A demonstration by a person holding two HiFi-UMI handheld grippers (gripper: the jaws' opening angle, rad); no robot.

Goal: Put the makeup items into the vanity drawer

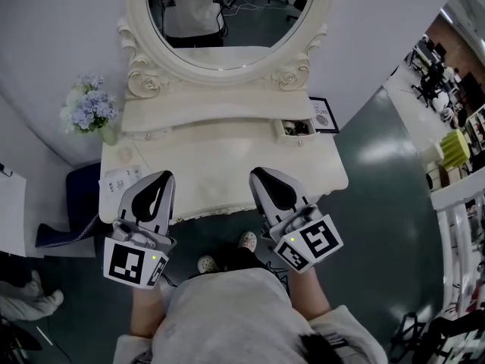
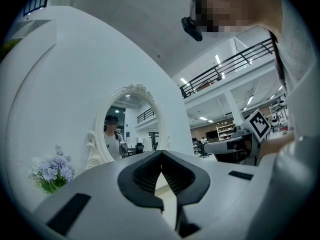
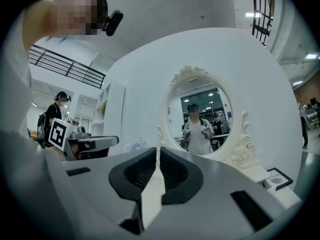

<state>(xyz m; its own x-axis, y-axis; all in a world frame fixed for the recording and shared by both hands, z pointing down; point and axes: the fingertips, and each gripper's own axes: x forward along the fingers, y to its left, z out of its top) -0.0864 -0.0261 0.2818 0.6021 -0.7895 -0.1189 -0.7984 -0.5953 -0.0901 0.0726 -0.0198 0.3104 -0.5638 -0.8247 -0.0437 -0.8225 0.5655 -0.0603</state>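
Note:
The white vanity (image 1: 227,154) stands in front of me under its oval mirror (image 1: 227,10). A small drawer (image 1: 294,128) at the upper right of the vanity is pulled open, with dark small items lying inside. My left gripper (image 1: 164,177) hovers over the vanity's front left, its jaws closed with nothing between them. My right gripper (image 1: 260,174) hangs over the front middle, also shut and empty. In the left gripper view the left gripper (image 2: 161,155) points at the mirror (image 2: 127,129). The right gripper (image 3: 158,151) faces the mirror (image 3: 200,116) too.
A vase of pale blue flowers (image 1: 91,108) stands at the vanity's back left, and a printed sheet (image 1: 121,179) lies on its left side. A framed card (image 1: 323,114) sits right of the drawer. A dark blue stool (image 1: 76,196) is on the floor at the left.

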